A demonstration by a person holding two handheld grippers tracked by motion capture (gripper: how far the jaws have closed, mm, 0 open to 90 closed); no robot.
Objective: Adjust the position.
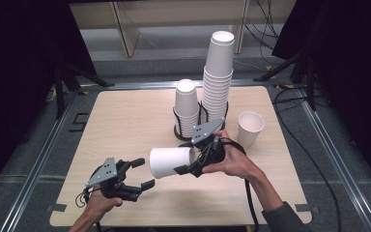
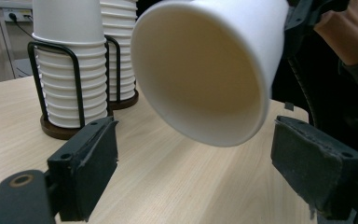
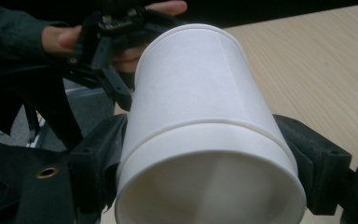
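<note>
A wooden table [image 1: 125, 121] stands in the room, and the things below are placed by it. Near its far edge sits a black wire holder [image 1: 178, 126] with a short stack of white cups [image 1: 186, 108], and just to the right of that is a tall stack of white cups [image 1: 217, 79]. One white cup [image 1: 249, 128] stands alone, open end up, on the right part of the table, near the tall stack. Past the far edge are pale wooden boards [image 1: 125, 29] and dark cables [image 1: 270, 19].
</note>
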